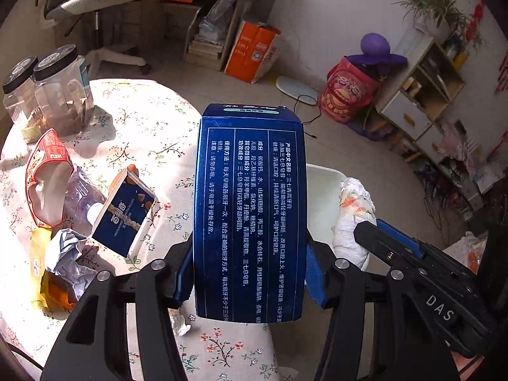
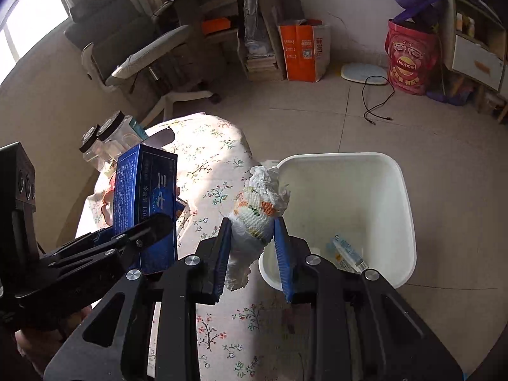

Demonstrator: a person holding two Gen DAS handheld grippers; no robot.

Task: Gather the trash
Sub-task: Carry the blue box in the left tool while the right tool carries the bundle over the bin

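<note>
My left gripper point(image 1: 249, 281) is shut on a long dark blue toothpaste box point(image 1: 250, 212), held above the table edge; the box also shows in the right wrist view point(image 2: 144, 203). My right gripper point(image 2: 250, 244) is shut on a crumpled white tissue wad with orange print point(image 2: 258, 212), held just left of the white trash bin point(image 2: 406, 209). The wad also shows in the left wrist view point(image 1: 352, 216), with the bin point(image 1: 320, 203) behind the box. The bin holds a small wrapper point(image 2: 347, 252).
On the floral tablecloth point(image 1: 152, 133) lie a blue snack box point(image 1: 125, 214), a red pouch point(image 1: 47, 174), a plastic bottle point(image 1: 82, 197), crumpled paper point(image 1: 68, 254), a yellow wrapper point(image 1: 39, 270) and two jars point(image 1: 50, 92). An office chair point(image 2: 143, 60) stands behind.
</note>
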